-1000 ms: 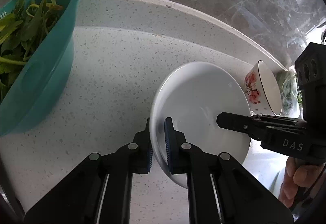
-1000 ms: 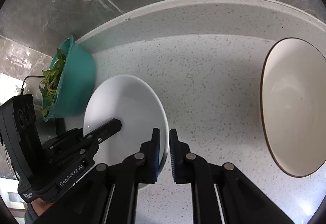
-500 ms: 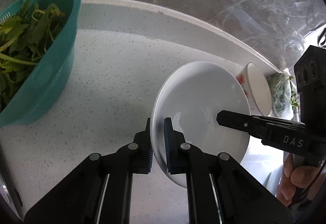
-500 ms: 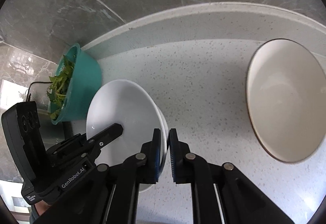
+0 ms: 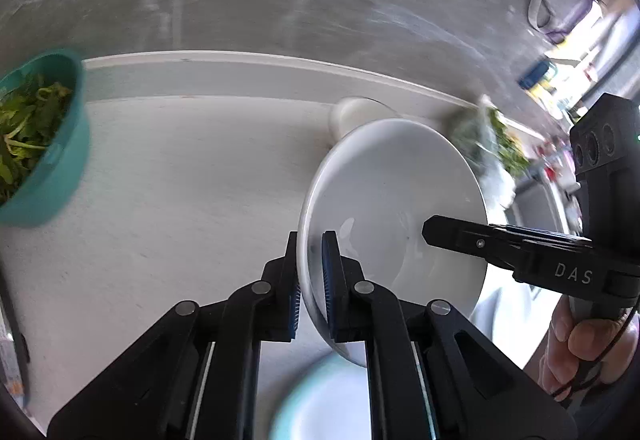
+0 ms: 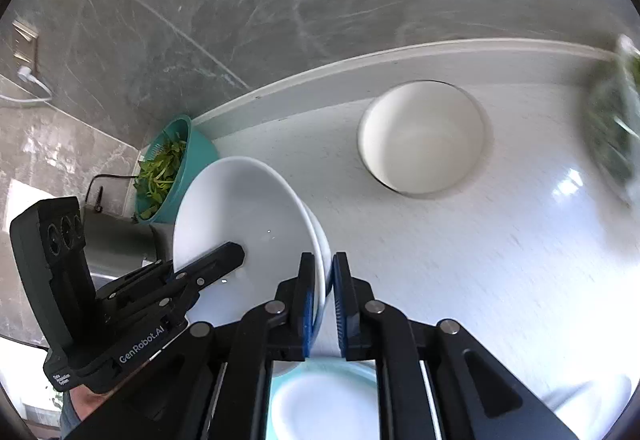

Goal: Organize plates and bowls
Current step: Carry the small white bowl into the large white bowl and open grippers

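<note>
left gripper + right gripper: both clamped on white plate rim | plate now lifted off bench | next: stack it, likely onto pale plate below

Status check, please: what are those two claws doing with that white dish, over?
Left gripper and right gripper both shut on opposite rims of the white plate, held off the counter. Pale plate directly below. Cream bowl sits apart. Nothing blocking.
</note>
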Available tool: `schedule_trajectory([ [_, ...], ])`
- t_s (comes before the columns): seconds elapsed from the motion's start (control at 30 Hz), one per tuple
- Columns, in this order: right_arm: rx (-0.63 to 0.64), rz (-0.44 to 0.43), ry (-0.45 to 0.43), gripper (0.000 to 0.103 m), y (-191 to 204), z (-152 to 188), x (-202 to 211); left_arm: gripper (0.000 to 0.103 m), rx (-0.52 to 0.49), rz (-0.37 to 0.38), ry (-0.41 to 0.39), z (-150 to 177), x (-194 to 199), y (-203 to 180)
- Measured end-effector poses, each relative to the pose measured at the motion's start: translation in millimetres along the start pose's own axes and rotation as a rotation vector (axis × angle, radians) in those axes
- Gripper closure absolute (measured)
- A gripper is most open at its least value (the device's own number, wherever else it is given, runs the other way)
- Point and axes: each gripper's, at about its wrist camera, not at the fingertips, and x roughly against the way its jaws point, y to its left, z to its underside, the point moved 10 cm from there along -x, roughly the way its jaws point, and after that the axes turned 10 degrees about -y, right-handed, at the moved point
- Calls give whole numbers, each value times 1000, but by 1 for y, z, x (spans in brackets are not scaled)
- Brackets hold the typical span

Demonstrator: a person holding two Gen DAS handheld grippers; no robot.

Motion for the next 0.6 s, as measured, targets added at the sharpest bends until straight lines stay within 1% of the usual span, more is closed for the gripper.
schedule_trajectory([
  [0.17, -32, 14, -28, 90, -28, 24, 42, 95, -47, 43, 29, 30, 7, -66],
  [0.33, -84, 10, -37, 90, -69, 56, 85, 95, -90, 72, 64, 65, 10, -132],
  [0.47, -100, -2, -33, 90, -99, 79, 116, 95, -113, 84, 81, 96, 14, -185],
  [0.6, -115, -4, -14, 90, -135, 101, 144, 95, -130, 93, 119, 132, 9, -237],
])
